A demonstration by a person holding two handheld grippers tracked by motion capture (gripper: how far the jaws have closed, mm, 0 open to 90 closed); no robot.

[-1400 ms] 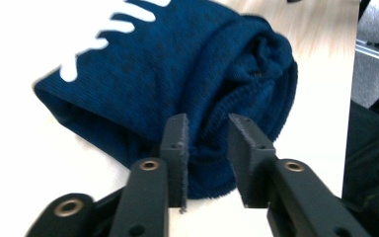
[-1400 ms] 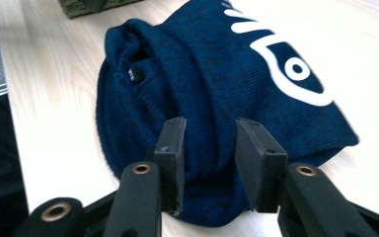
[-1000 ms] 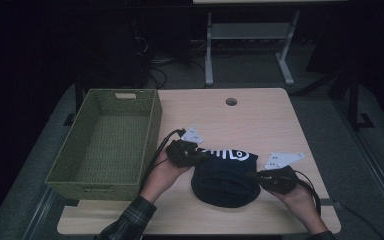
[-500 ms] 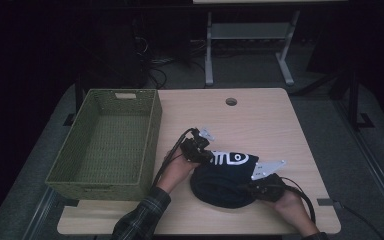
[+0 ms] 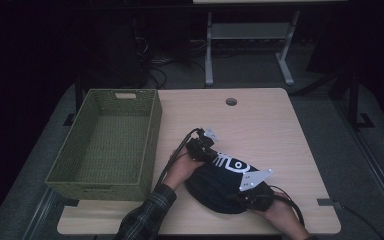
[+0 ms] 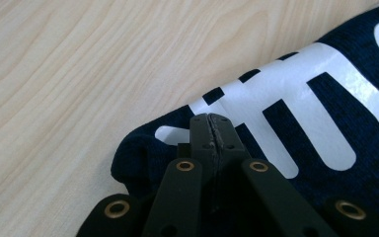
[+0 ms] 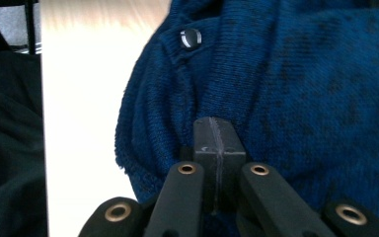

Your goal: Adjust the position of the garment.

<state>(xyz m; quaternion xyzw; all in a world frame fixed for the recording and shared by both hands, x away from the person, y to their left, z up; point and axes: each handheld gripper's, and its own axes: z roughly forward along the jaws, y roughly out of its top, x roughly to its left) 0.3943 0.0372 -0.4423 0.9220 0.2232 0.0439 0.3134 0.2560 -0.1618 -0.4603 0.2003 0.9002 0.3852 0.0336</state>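
The left tool (image 6: 211,129) is being held with its jaws pressed together, pinching a fold of the navy knitted sweater (image 5: 220,182) beside its white print (image 6: 296,106). The right tool (image 7: 215,132) is likewise being kept clamped on the knit near a dark button (image 7: 190,37). The sweater is being bunched on the wooden desk (image 5: 260,125), near its front edge, right of a green woven basket (image 5: 150,135).
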